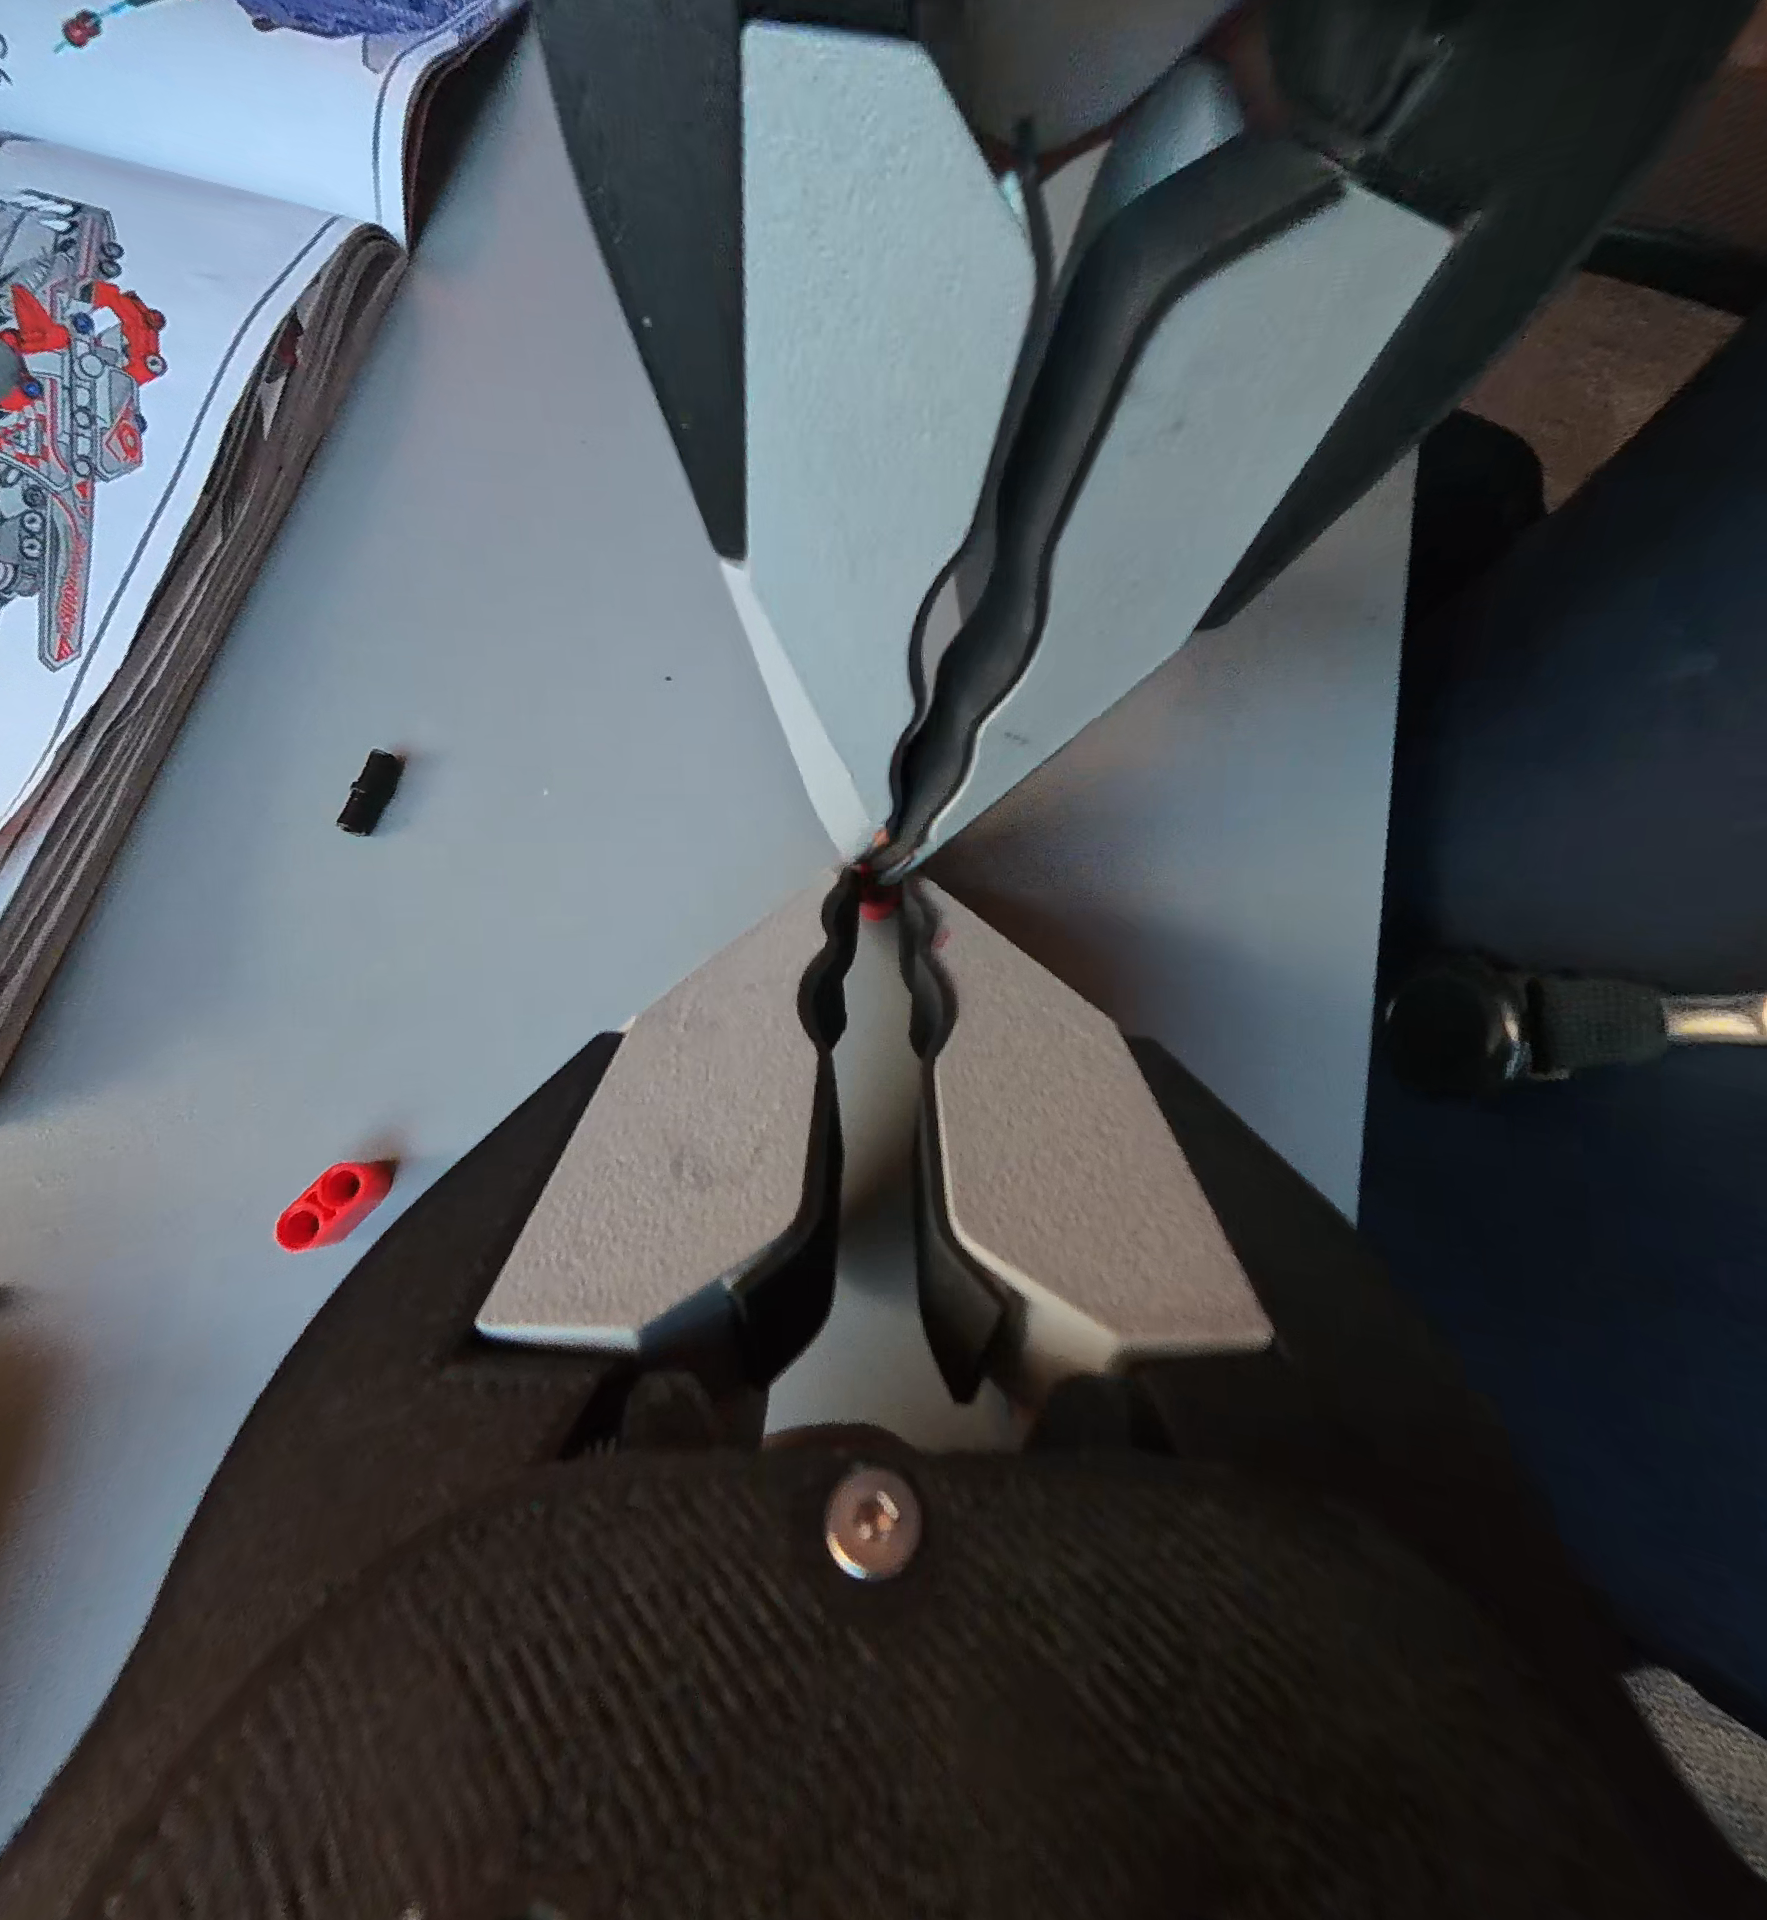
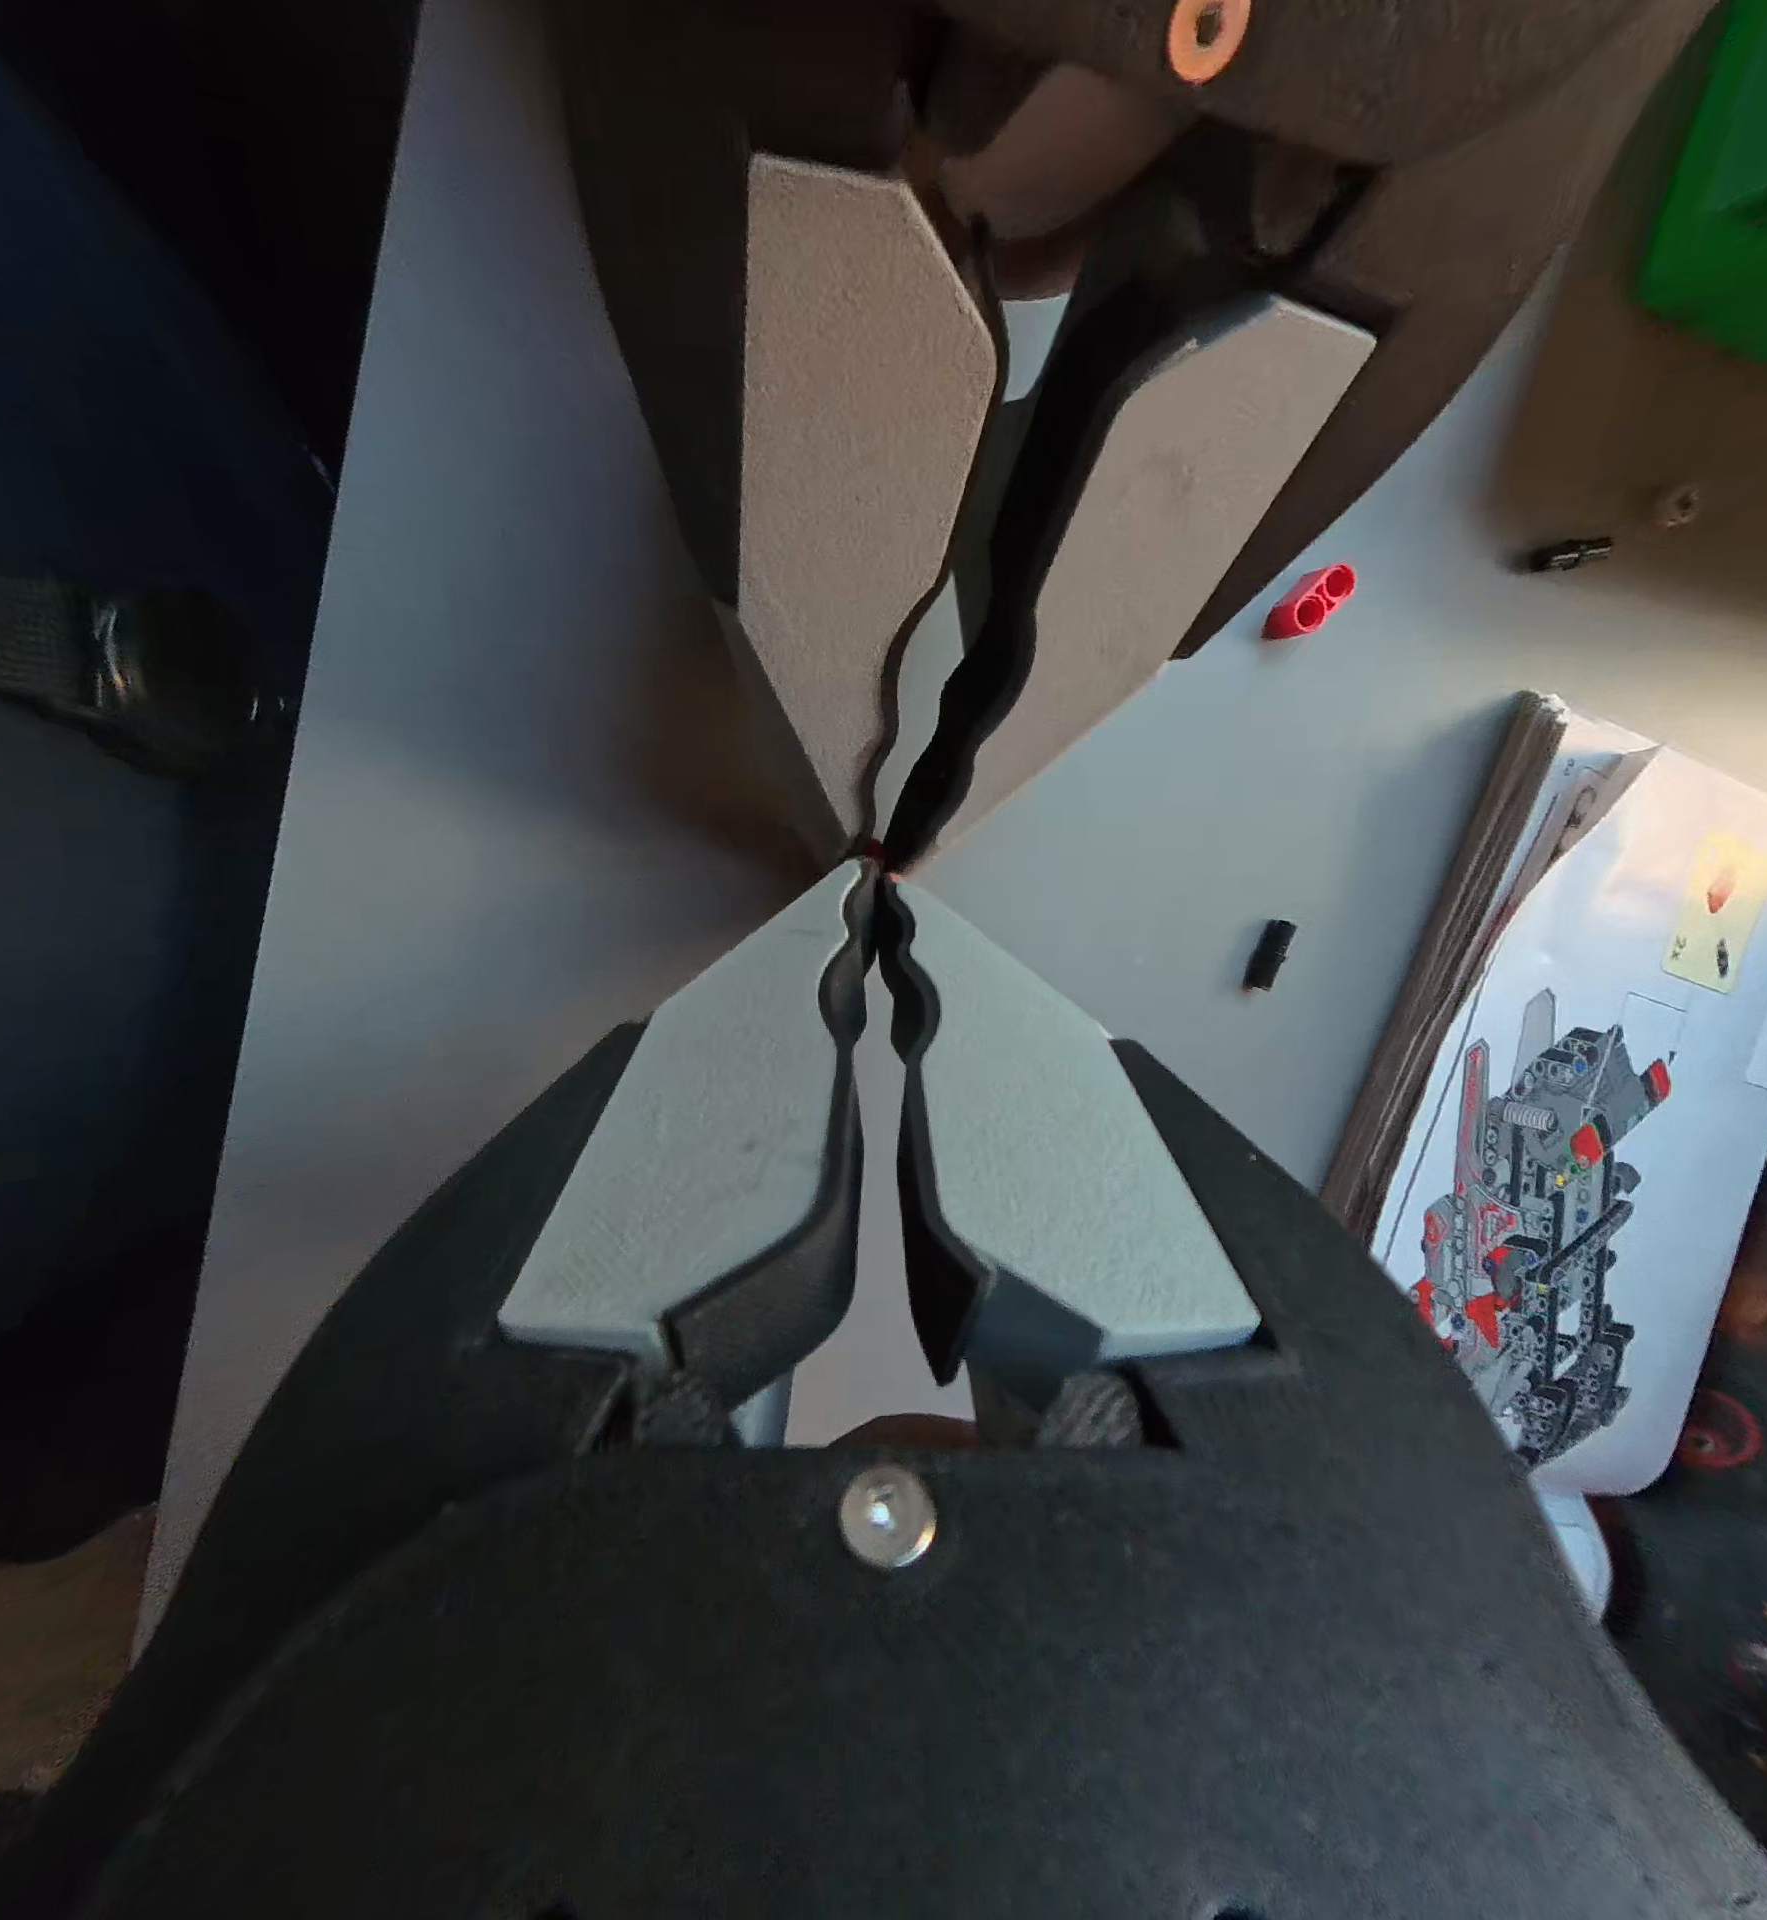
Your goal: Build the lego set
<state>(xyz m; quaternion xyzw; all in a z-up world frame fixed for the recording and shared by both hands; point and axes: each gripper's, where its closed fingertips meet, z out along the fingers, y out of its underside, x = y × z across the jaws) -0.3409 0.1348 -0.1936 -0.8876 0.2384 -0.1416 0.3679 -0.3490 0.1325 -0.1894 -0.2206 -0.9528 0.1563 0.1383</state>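
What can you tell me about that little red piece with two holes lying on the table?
The red piece is a short, rounded plastic block, glossy, with two round holes side by side. It lies alone on the pale grey table, touching nothing else, below the corner of the open instruction booklet. A small black peg lies farther off.

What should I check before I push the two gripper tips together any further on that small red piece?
1. Left gripper has a hold on the small red piece: ok, red shows between its tips.
2. Right gripper closed at the tips: ok; what it holds: cannot tell, only a speck of red shows.
3. The two grippers meet tip to tip above the grey table: ok.
4. Alignment of the parts being joined: cannot tell, hidden by the fingers.
5. Loose red two-hole connector and short black pin lie clear of the grippers: ok.
6. Open instruction booklet visible for reference: ok.
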